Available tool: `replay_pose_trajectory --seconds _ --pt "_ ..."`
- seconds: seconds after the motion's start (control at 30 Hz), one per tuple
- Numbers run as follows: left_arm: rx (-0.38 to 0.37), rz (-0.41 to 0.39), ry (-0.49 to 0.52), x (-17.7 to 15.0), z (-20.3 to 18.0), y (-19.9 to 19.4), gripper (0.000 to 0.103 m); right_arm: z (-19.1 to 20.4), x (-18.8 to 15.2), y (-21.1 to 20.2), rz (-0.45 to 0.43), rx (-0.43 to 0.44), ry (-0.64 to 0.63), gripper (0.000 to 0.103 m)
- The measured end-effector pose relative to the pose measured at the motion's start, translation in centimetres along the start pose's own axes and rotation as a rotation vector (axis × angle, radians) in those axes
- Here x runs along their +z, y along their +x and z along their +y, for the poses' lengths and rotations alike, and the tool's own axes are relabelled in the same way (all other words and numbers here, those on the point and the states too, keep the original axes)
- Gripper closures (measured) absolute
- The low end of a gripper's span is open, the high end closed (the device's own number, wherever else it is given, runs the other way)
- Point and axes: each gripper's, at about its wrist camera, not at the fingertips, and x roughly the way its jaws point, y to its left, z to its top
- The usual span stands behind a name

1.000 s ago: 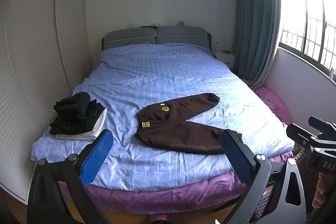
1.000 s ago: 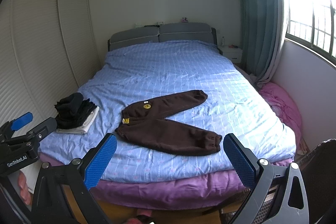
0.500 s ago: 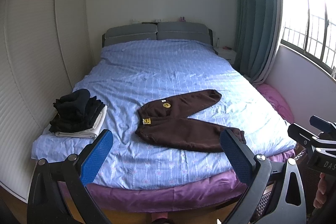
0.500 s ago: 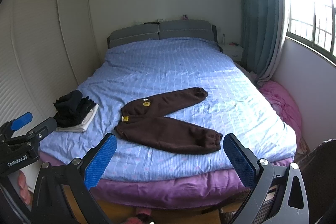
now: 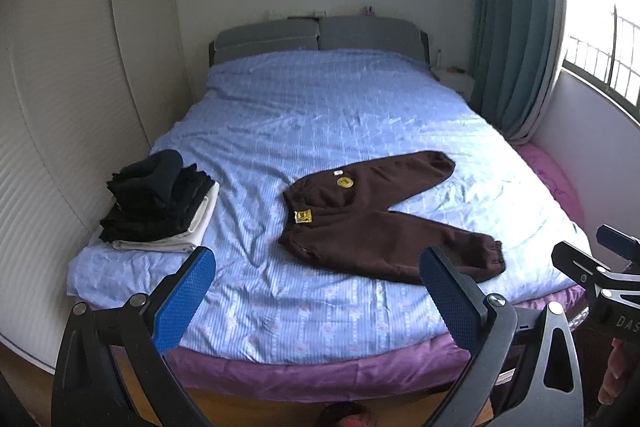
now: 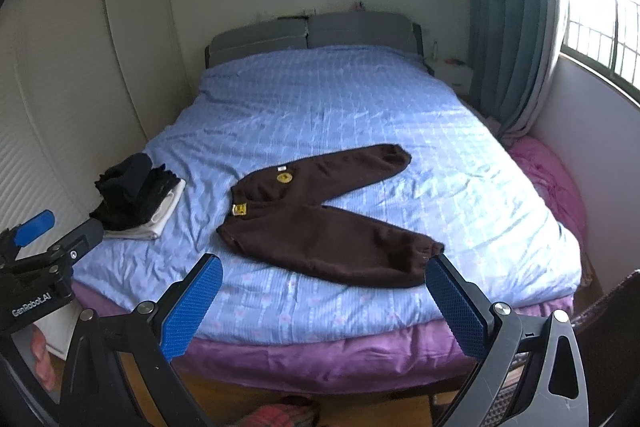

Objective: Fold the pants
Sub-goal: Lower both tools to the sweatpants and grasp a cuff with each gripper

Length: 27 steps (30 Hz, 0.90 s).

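a: looking at the brown sweatpants point(image 5: 384, 223), i'd judge the folding hasn't begun. they lie spread flat on the blue bed cover point(image 5: 320, 131), legs splayed in a v, waistband toward 9 o'clock, one leg running to 2 o'clock and the other to 4 o'clock.

b: and the claws?

a: the left gripper point(image 5: 316, 291) has its blue pads wide apart and holds nothing; it hangs short of the bed's foot edge, not touching the cloth. the right gripper point(image 6: 324, 301) is the same, spread wide and empty, its right pad just beside the near cuff in its own view.

b: so everything is left?

a: as i read it, yes: bringing one leg over the other, then folding lengthwise.

b: counts?

a: one pair of sweatpants, with two yellow patches point(image 6: 284, 178) and a small white tag near the waist. one stack of folded clothes point(image 5: 160, 203) at 9 o'clock, dark items on something white; how many pieces, i can't tell. two grippers, two headboard cushions point(image 5: 320, 35), one curtain point(image 5: 516, 19).
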Motion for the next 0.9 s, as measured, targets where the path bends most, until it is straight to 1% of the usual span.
replay_pose_trajectory --seconds 0.1,0.23,0.37,0.43,0.47,0.57,0.6,0.77,0.9 --pt "-0.008 0.025 0.003 0.6 1.0 3.5 0.0 0.5 0.7 3.2 0.042 -0.003 0.01 0.001" --pt "-0.024 0.071 0.03 1.1 2.2 8.8 0.0 0.9 1.4 7.9 0.073 -0.014 0.03 0.001" --pt "-0.063 0.12 0.062 1.2 3.0 14.7 0.0 1.5 2.2 12.5 0.092 -0.051 0.054 0.001" --pt "-0.06 0.157 0.075 1.0 3.2 17.4 0.0 1.8 2.2 15.0 0.106 -0.08 0.068 0.001" --pt "-0.052 0.199 0.092 0.7 3.2 19.7 0.0 2.0 2.1 16.3 0.115 -0.093 0.074 0.001" --pt "-0.056 0.272 0.119 -0.4 3.0 24.5 0.0 2.2 1.4 20.4 0.154 -0.128 0.089 0.001" --pt "-0.059 0.291 0.121 -0.8 3.0 25.7 0.0 2.3 1.1 22.1 0.179 -0.145 0.09 0.001" --pt "-0.072 0.367 0.073 -2.6 3.5 31.4 0.0 2.5 -0.7 28.5 0.254 -0.166 0.101 0.001" --pt "-0.058 0.413 0.063 -3.7 3.2 35.1 0.0 1.6 -2.8 31.8 0.288 -0.181 0.136 0.001"
